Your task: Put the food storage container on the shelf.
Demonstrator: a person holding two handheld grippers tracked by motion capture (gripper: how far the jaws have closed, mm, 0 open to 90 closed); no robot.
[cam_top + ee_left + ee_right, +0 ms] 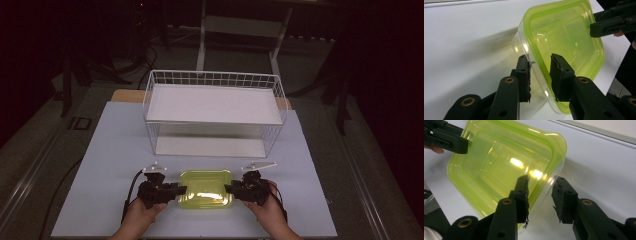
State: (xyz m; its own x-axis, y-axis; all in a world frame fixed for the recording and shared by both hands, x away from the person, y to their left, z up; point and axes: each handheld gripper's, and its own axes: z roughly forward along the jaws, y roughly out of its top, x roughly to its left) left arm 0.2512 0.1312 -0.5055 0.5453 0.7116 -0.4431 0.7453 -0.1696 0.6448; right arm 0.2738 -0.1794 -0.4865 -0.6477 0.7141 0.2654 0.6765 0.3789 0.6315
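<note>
High view: a green box (pixel 205 188) lies on the white surface (pixel 115 150) near its front edge, about midway between the left and right edges. The left tongs (pixel 179 190) meet the box at its left end and the right tongs (pixel 231 189) at its right end, each held by a hand (pixel 141 212) coming in from the front edge. Behind the box, toward the back edge, stands a white wire rack (pixel 214 111) with two shelves.

Left gripper view: the left tongs (pixel 540 72) straddle the green rim and clear wall of the box (pixel 564 37); the pads lie close to the rim on both sides, but I cannot tell if they press on it.

Right gripper view: the right tongs (pixel 541 192) straddle the opposite rim of the box (pixel 499 165). One pad lies against the inside, the other stands clear of the outer wall, so the tongs are open.
</note>
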